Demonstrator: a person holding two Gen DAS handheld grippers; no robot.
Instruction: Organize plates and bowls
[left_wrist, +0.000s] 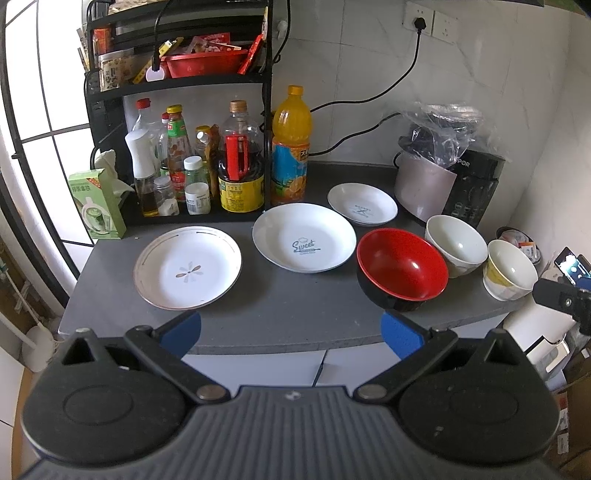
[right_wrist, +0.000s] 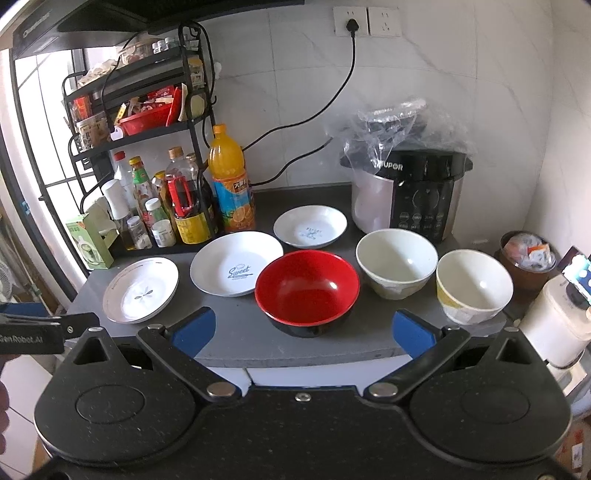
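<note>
1 plate (left_wrist: 303, 238) reads "Sweet"; cooker (right_wrist: 417, 194) reads "SUPOR".

Dark grey counter (right_wrist: 236, 332), and it is crowded. At nine o'clock sits a gold-rimmed plate (right_wrist: 140, 290) with a flower motif; just beside it toward the centre, the "Sweet" plate (right_wrist: 229, 264), its edge overlapped in this view by the red bowl (right_wrist: 306, 291) at six o'clock. At twelve o'clock, a smaller white plate (right_wrist: 310, 226). At three o'clock, a white bowl (right_wrist: 397, 267), then a yellow-patterned bowl (right_wrist: 474, 286) near the counter's edge. Behind, at one o'clock, a rice cooker (right_wrist: 410, 195) under clear plastic. At eleven o'clock an orange juice bottle (right_wrist: 231, 184), the black rack (right_wrist: 92, 147) holding bottles, and a green carton (right_wrist: 90, 240) at ten.
</note>
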